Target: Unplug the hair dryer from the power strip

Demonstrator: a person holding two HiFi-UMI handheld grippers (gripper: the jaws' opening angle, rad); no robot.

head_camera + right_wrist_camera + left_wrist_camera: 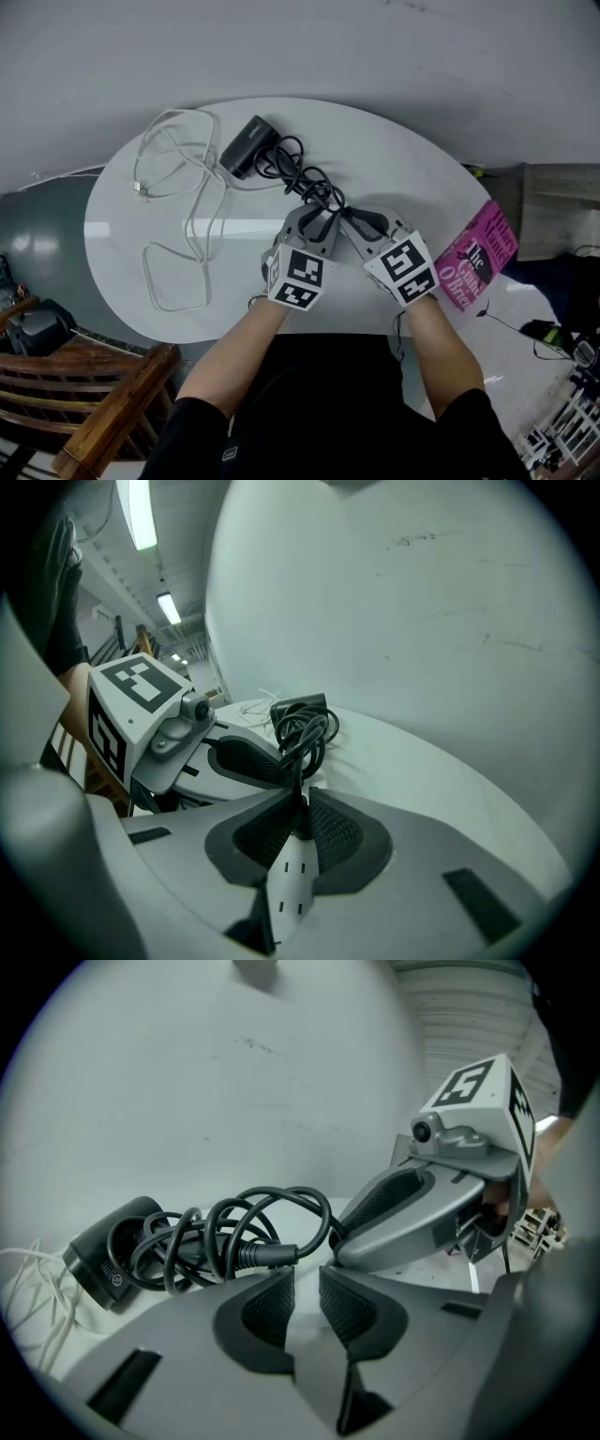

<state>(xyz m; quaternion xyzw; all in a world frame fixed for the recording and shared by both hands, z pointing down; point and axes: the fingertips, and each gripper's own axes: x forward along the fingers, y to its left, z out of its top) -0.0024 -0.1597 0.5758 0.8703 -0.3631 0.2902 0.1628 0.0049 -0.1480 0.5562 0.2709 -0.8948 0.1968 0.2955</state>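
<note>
End of black cable hidden inside right gripper; wooden chair cut off.

We wear black short sleeves, and our left gripper and right gripper are grey, each bearing a white cube of black square markers.

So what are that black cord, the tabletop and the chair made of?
The black cord is probably rubbery plastic, matte; it bends into loose coils. The tabletop is hard and smooth, maybe laminate, glossy; it mirrors a light strip. The chair looks like varnished wood, brown with a sheen.
</note>
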